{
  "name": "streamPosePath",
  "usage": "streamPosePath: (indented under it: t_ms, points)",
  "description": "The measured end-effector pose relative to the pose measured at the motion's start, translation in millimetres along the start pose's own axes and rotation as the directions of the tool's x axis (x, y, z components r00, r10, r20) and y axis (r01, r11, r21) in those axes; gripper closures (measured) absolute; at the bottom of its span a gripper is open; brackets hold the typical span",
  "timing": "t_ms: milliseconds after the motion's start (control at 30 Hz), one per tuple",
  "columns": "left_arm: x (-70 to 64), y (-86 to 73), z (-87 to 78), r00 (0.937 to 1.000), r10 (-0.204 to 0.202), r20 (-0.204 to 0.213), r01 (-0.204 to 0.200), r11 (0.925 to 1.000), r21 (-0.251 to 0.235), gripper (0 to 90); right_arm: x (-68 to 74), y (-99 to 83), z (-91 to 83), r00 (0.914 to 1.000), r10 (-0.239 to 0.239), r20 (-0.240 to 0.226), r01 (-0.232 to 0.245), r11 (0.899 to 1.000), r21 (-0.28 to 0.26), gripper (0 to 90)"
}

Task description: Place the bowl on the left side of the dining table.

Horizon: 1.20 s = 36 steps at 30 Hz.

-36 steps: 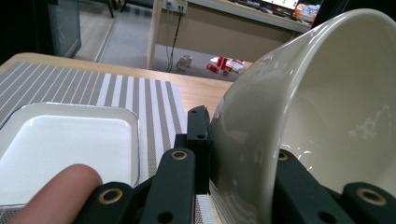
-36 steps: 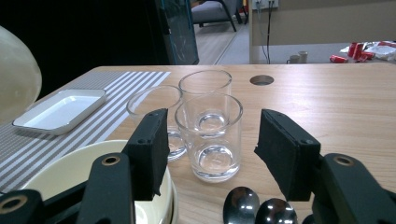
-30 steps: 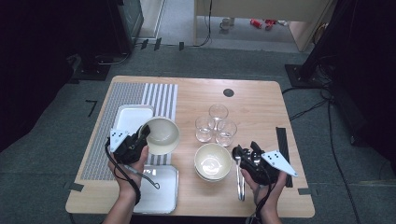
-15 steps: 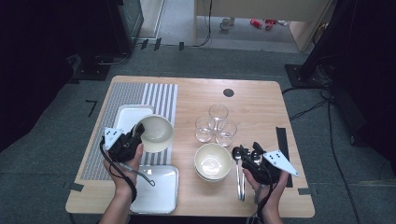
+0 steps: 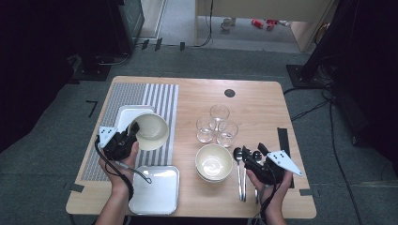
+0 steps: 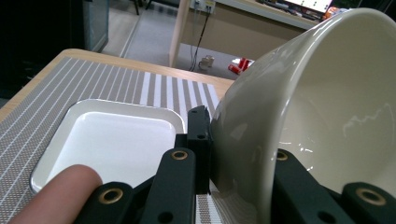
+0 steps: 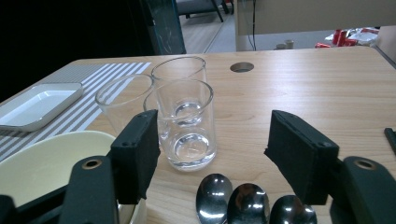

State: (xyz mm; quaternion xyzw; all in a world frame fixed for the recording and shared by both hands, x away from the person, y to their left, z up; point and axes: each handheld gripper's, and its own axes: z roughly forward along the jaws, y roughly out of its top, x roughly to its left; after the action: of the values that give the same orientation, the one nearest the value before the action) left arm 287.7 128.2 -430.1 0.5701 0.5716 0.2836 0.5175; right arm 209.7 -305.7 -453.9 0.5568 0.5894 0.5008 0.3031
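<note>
Cream bowl [image 5: 149, 131] clamped by its rim in left gripper [image 5: 126, 140], tilted above far white tray [image 5: 123, 116] on striped mat [image 5: 157, 98], right gripper [image 5: 249, 158] held open over 3 spoons [image 5: 241, 176] near 3 glasses [image 5: 216, 124]

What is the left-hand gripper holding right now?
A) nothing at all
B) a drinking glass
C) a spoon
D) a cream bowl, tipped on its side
D: the left gripper has its jaws clamped on the rim of the bowl, which is lifted and tilted above the white tray on the striped mat.
</note>
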Motion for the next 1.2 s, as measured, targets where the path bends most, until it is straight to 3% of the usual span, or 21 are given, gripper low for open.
streamPosePath:
  t_ms: [300, 667, 933, 1200]
  points:
    - [6.1, 1.7, 4.3, 0.9999, 0.002, -0.017, -0.002, 1.0, 0.004, 81.5, -7.2, -1.9, -4.5, 0.9998, 0.006, 0.02, -0.006, 1.0, 0.001, 30.7]
    - [16.2, 3.6, 9.0, 0.9991, -0.011, -0.041, 0.012, 0.9999, 0.01, 81.6, -21.1, -7.3, -9.5, 0.9994, 0.02, 0.027, -0.02, 1.0, 0.007, 20.3]
    - [20.8, 3.8, 12.8, 0.9987, -0.019, -0.048, 0.019, 0.9997, 0.017, 81.7, -19.1, -9.5, -7.2, 0.9984, -0.023, 0.052, 0.021, 0.999, 0.037, 17.2]
    - [27.6, 5.5, 17.1, 0.9977, -0.028, -0.061, 0.03, 0.9992, 0.027, 81.7, -20.3, -11.7, -6.1, 0.9977, -0.024, 0.062, 0.022, 0.999, 0.041, 17.4]
